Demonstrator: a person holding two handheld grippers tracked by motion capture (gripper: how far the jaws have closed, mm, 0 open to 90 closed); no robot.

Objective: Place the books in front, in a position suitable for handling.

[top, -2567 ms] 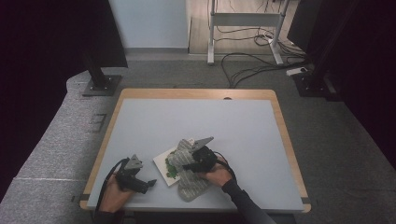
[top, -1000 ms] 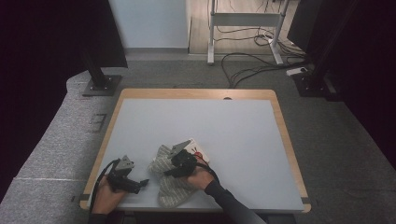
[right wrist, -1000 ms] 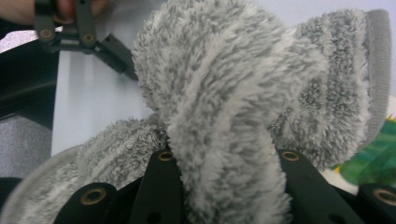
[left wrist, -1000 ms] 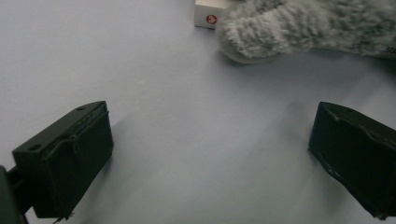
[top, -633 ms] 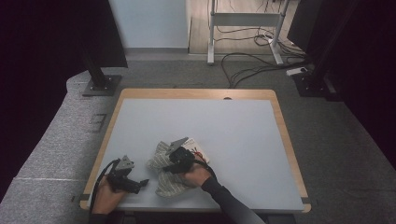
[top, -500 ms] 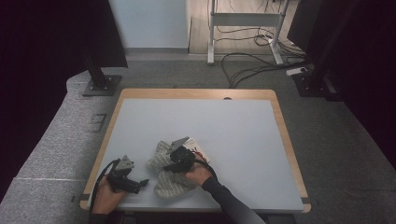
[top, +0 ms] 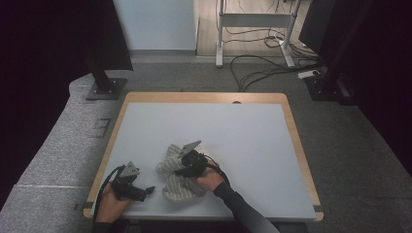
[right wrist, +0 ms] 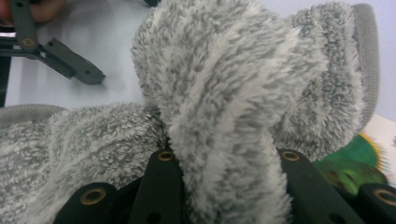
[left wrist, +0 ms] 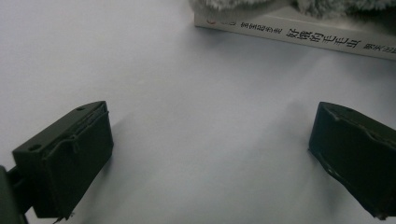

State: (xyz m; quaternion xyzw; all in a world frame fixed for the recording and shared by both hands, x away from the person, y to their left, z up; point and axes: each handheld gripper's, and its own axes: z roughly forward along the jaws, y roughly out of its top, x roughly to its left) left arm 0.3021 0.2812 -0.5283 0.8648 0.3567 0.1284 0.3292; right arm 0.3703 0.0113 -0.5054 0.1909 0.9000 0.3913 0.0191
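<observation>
Pale grey-blue desk (top: 233,131) with a wooden rim, standing on grey carpet, cables and a stand leg beyond its far edge.

Fluffy grey towel (top: 176,175) bunched near the front edge, left of centre, draped partly over a book (left wrist: 299,31); book's white spine with printed characters lying flat on the desk at the top of the left gripper view, a green patch of its cover (right wrist: 355,163) peeking out under the towel in the right gripper view.

Right tongs (top: 187,162) clamped on a raised fold of the towel (right wrist: 224,116): thick ridge of pile pinched between the two black jaws, standing up from them, the rest slumped around.

Left tongs (top: 142,190) low over bare desk near the front left corner, just left of the towel, apart from it. Jaws spread wide in the left gripper view, nothing between them but desk surface (left wrist: 201,140), book spine and towel edge ahead.
</observation>
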